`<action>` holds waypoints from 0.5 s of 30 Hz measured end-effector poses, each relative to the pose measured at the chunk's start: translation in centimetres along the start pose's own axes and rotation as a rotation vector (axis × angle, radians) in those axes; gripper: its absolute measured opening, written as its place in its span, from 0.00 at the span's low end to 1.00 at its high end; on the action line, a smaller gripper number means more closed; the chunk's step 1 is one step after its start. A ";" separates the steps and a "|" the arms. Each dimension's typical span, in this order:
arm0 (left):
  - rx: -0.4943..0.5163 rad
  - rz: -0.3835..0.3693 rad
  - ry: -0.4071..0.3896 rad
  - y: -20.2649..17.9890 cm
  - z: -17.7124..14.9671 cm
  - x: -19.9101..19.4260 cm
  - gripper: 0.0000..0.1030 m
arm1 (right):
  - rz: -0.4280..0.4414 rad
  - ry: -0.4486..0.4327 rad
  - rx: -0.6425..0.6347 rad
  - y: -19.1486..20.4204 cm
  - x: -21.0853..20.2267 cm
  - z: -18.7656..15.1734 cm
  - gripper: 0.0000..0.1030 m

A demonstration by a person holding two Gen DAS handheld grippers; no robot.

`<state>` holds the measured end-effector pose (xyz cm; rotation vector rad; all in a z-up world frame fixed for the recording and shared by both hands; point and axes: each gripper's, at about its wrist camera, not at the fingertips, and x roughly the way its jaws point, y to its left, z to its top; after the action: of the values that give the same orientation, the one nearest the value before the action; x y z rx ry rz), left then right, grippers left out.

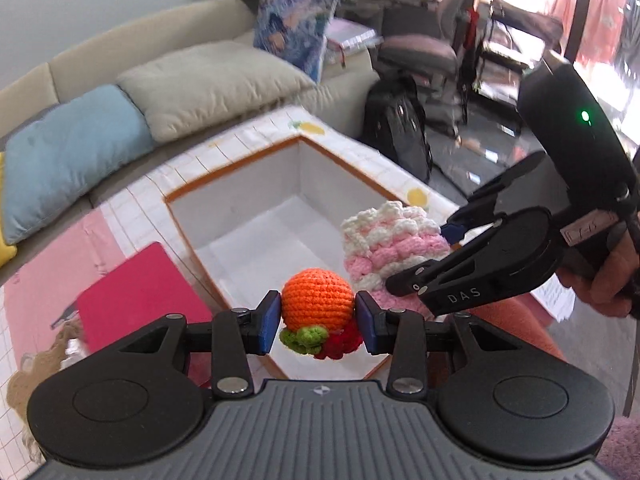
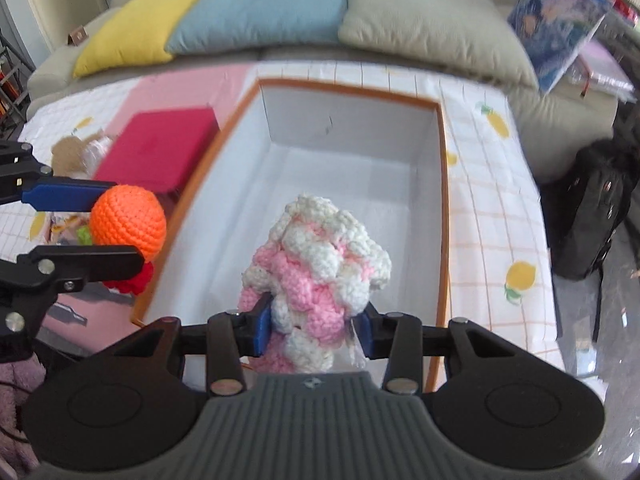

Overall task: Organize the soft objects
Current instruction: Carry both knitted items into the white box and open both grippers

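My left gripper [image 1: 318, 320] is shut on an orange crochet ball [image 1: 318, 300] with green and red knitted bits under it, held over the near edge of an open white box with an orange rim [image 1: 340, 168]. To its right, my right gripper [image 1: 428, 258] holds a pink and white crochet piece [image 1: 384, 240]. In the right wrist view, my right gripper [image 2: 314, 330] is shut on that pink and white piece [image 2: 320, 256] above the white box [image 2: 352, 120], whose inside shows only white. At the left, the left gripper [image 2: 128, 227] pinches the orange ball [image 2: 128, 222] beside the box's left rim.
The box sits on a table under a checked cloth with lemon prints [image 2: 500, 208]. A flat red case [image 2: 156, 148] and a tan plush toy [image 2: 70, 156] lie left of the box. A sofa with yellow, blue [image 2: 260, 8] and beige cushions stands behind. A black backpack [image 2: 592, 220] is on the floor at right.
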<state>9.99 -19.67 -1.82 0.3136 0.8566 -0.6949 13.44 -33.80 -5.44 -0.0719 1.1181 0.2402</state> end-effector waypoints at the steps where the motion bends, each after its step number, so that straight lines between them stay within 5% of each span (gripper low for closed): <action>1: 0.012 -0.014 0.022 -0.1 0.1 0.8 0.44 | 0.005 0.027 -0.008 -0.3 0.7 0.0 0.41; 8: 0.106 -0.018 0.226 -0.4 -0.6 6.4 0.45 | 0.010 0.175 -0.080 -0.6 5.6 0.2 0.41; 15: 0.108 0.015 0.298 0.1 -1.5 8.8 0.45 | -0.001 0.245 -0.106 -0.5 8.5 0.2 0.43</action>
<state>13.17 -22.65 -9.67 0.5294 1.1000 -0.6915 17.25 -32.94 -13.02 -0.2005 1.3485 0.2953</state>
